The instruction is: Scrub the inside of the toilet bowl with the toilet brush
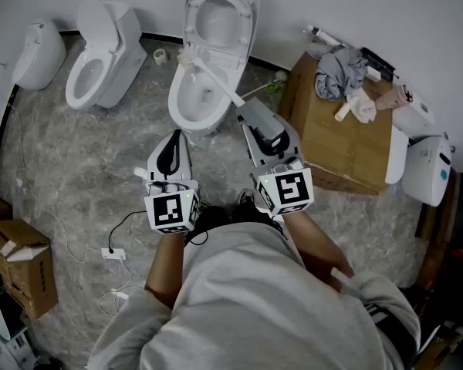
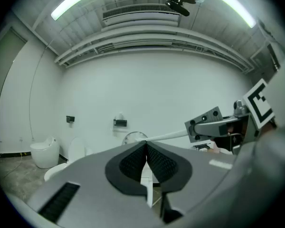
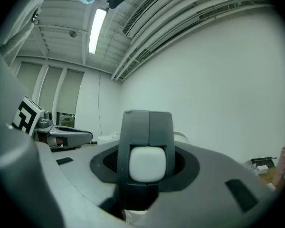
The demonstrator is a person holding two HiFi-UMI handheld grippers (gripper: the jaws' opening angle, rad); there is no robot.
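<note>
Scrubbing step. Right gripper [image 1: 245, 108] fingers clamped on brush [image 1: 213, 75]; head near far rim of bowl [image 1: 175, 110], upper centre. Left gripper [image 1: 173, 139] fingers closed, empty. Next, likely: lower head inside, sweep walls.

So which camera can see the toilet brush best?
The head view: the whole toilet brush shows, from the right gripper to the toilet. The left gripper view shows only its thin handle; the right gripper view only its white end.

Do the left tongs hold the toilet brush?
No, the left tongs are shut on nothing; the right tongs grip the toilet brush.
</note>
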